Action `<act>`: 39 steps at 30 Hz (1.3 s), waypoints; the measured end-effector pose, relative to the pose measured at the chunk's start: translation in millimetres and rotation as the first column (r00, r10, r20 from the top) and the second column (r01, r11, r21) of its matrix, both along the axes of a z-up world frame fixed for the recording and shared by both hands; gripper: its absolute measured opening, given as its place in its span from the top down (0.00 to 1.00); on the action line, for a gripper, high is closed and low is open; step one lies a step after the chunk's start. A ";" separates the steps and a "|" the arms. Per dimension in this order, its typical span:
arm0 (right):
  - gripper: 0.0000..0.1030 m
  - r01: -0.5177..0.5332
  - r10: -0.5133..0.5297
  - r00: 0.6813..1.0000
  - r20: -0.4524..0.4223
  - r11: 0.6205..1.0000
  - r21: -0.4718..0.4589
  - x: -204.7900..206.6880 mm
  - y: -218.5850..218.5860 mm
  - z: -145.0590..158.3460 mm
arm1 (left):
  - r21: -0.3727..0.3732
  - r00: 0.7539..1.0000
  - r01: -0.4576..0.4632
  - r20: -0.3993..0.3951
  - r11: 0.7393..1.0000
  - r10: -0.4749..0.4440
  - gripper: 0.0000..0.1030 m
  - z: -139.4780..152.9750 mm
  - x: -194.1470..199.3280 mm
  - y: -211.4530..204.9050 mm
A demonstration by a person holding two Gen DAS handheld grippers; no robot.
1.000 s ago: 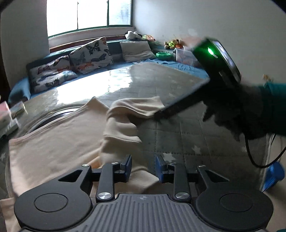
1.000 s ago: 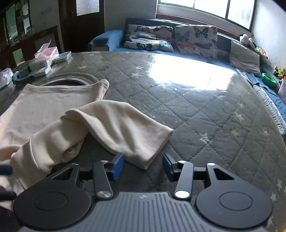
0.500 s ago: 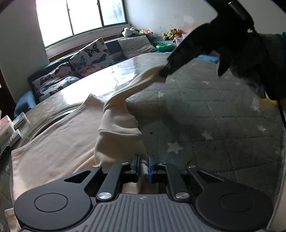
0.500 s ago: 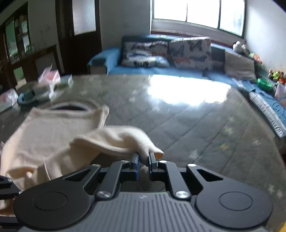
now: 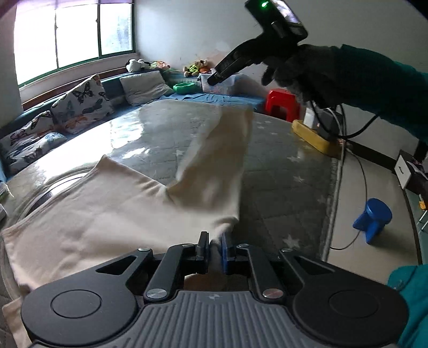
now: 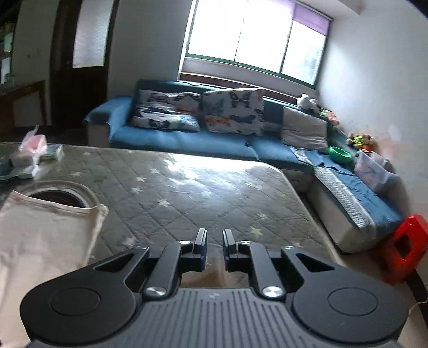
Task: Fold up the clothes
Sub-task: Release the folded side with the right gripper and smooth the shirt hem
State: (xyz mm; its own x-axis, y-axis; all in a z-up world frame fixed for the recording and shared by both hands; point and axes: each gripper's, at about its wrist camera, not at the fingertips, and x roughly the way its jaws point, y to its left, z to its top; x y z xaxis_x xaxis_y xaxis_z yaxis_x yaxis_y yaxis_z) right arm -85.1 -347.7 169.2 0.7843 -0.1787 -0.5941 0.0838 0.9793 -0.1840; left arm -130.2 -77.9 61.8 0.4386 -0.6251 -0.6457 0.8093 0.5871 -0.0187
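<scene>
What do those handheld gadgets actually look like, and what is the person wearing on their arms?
Each gripper is black plastic with a ribbed grey base, two round discs, silver screws and blue pads on its fingers. The right gripper, seen from the side, has a pistol-style body, a green light and a black cable. The person wears a dark fuzzy glove and teal sleeves.

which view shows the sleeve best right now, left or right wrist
The left wrist view: the cream sleeve runs from the left gripper, shut on its base, out across the mat. The right wrist view shows only the garment's body, no sleeve.
</scene>
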 end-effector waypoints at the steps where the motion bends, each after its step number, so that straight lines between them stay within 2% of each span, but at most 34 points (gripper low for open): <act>1: 0.84 -0.010 0.010 1.000 -0.011 1.000 0.004 0.4 2.8 -3.6 | -0.003 1.000 0.009 -0.003 1.000 -0.009 0.89 0.2 -2.3 2.3; 3: 0.82 -0.053 0.054 0.997 -0.047 0.998 0.020 0.0 10.5 -12.6 | -0.009 1.000 0.026 -0.010 1.000 -0.026 0.89 0.5 -6.8 7.0; 5: 0.73 -0.103 0.107 0.991 -0.086 0.994 0.048 -0.3 21.9 -23.2 | -0.014 0.999 0.043 -0.017 0.999 -0.043 0.89 0.8 -11.3 11.6; 6: 0.72 -0.129 0.135 0.985 -0.107 0.990 0.064 -0.8 28.4 -29.2 | -0.017 0.998 0.051 -0.021 0.999 -0.052 0.89 1.0 -13.6 13.9; 10: 0.69 -0.187 0.211 0.958 -0.196 0.973 0.131 -5.9 49.7 -59.4 | -0.042 0.995 -0.095 0.004 0.995 0.095 0.89 5.7 -8.9 41.3; 14: 0.63 -0.182 0.215 0.943 -0.253 0.972 0.149 -11.2 56.5 -86.5 | -0.071 0.968 -0.248 0.026 0.966 0.251 0.84 10.5 -3.4 69.7; 16: 0.60 -0.163 0.202 0.943 -0.266 0.973 0.164 -13.2 54.4 -96.2 | -0.087 0.945 -0.322 0.036 0.943 0.326 0.78 13.0 -0.7 83.9; 18: 0.52 -0.147 0.188 0.948 -0.255 0.974 0.172 -15.5 51.1 -100.5 | -0.103 0.915 -0.394 0.044 0.913 0.400 0.66 15.4 2.0 98.1; 21: 0.47 -0.122 0.164 0.957 -0.239 0.976 0.181 -15.9 43.6 -102.5 | -0.129 0.861 -0.497 0.053 0.858 0.506 0.65 19.1 6.1 119.4; 23: 0.44 -0.114 0.155 0.960 -0.232 0.976 0.183 -14.8 38.1 -105.4 | -0.146 0.817 -0.561 0.058 0.815 0.573 0.61 21.5 8.9 133.6; 24: 0.43 -0.111 0.152 0.962 -0.228 0.976 0.186 -14.9 36.5 -106.0 | -0.143 0.783 -0.606 0.068 0.782 0.619 0.60 20.2 10.6 141.3; 25: 0.42 -0.108 0.150 0.963 -0.225 0.976 0.187 -15.1 36.2 -106.4 | -0.131 0.751 -0.645 0.071 0.753 0.656 0.59 17.7 12.7 148.4; 27: 0.38 -0.103 0.141 0.967 -0.212 0.978 0.181 -15.5 36.6 -107.9 | -0.091 0.708 -0.697 0.066 0.711 0.703 0.57 10.4 18.9 158.3; 31: 0.31 -0.086 0.120 0.975 -0.188 0.980 0.180 -18.4 35.1 -110.5 | -0.043 0.678 -0.730 0.071 0.682 0.731 0.55 -2.1 27.5 167.4; 34: 0.29 -0.075 0.107 0.979 -0.174 0.980 0.183 -20.7 33.7 -111.8 | -0.040 0.650 -0.758 0.029 0.651 0.759 0.54 -9.6 38.1 177.3; 39: 0.23 -0.059 0.088 0.984 -0.155 0.981 0.184 -23.0 33.3 -114.3 | -0.034 0.635 -0.772 -0.090 0.635 0.767 0.56 -22.6 59.1 184.3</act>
